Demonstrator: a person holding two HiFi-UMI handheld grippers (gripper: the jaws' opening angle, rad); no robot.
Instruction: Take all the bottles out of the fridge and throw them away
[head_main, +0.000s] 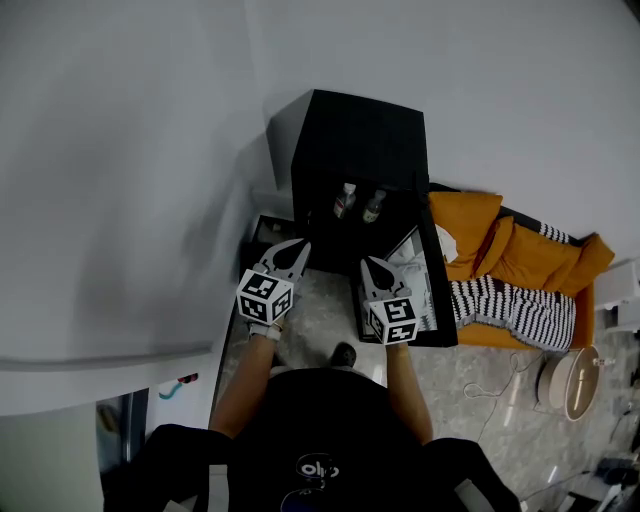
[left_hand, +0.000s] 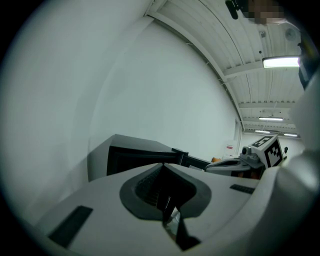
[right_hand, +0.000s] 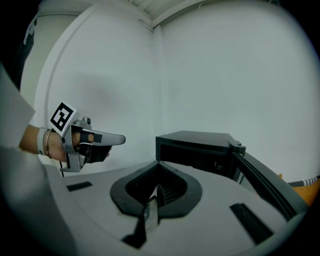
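Small black fridge (head_main: 360, 140) against the white wall, upper centre of the head view. Door (head_main: 437, 280) swung open to the right. Two bottles on the shelf inside, side by side: left bottle (head_main: 345, 200), right bottle (head_main: 373, 206). Both upright with pale caps; labels too small to read. Neither is out yet.

Left tongs (head_main: 299, 247) and right tongs (head_main: 367, 263) held in front of the opening, short of the shelf, a gap between the two. Each pair is pressed together with nothing in it.

Handling, as a guess: small bottles, likely light, with smooth round sides that could slip under a pinch. Glass or plastic, cannot tell, so treat as breakable. Best hold looks like across the body below the shoulder, or at the neck under the cap, tongs opened first. The bottles stand close together, so lifting one may knock the other.

Orange cushions (head_main: 490, 245) at the right, clear of the work.
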